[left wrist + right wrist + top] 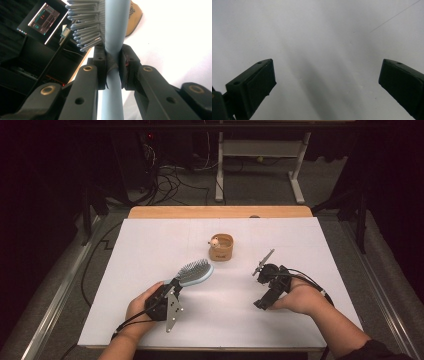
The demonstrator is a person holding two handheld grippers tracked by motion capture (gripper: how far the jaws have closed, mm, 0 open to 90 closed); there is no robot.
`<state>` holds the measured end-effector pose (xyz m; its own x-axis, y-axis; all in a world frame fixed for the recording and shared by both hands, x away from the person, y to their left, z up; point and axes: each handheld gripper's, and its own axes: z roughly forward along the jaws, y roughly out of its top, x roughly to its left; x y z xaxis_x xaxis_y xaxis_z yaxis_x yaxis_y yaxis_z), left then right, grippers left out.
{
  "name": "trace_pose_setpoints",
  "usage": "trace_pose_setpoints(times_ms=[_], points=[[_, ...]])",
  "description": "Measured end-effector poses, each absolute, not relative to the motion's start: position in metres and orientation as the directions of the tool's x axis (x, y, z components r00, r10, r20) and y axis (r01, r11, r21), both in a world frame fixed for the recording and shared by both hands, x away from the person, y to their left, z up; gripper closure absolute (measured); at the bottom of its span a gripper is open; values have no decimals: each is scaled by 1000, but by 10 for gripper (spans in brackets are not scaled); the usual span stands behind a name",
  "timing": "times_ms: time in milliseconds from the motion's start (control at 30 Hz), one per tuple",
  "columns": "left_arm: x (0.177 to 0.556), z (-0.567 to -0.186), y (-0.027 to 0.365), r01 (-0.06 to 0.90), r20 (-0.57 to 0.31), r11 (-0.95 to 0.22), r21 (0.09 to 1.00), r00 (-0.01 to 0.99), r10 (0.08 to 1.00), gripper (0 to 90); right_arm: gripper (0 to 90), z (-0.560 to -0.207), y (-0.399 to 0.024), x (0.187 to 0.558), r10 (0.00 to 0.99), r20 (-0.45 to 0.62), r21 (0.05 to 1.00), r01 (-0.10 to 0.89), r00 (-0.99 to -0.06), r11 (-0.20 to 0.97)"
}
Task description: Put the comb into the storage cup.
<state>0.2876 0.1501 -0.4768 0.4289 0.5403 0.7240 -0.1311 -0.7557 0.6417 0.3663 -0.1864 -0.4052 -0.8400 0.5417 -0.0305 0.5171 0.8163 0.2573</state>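
Two grippers work above the white table (150,240). The left gripper (176,282) pinches the handle of a pale blue hairbrush (196,272), holding it bristles up just in front of a wooden cup (221,247). The right gripper (327,82) points down at bare tabletop, jaws spread wide with nothing between them.

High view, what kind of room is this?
Probably a lab or workshop set up for recording: a white-topped table on grey carpet, loose cables on the floor behind it, and a lit instrument screen in the dark.
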Motion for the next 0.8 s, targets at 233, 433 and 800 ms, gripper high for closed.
trace_pose_setpoints(times_ms=[233,433,800], points=[[291,-473,158,-89,645,-686,722,446,621,778,2,-413,-198,364,581,-28,348,537,-813,769],[294,-469,165,-56,578,-626,778,455,678,778,2,-418,-205,361,611,-36,433,539,-791,723],[299,-463,176,0,430,-491,871,483,763,778,2,-426,-217,353,667,-20,627,510,-745,589]])
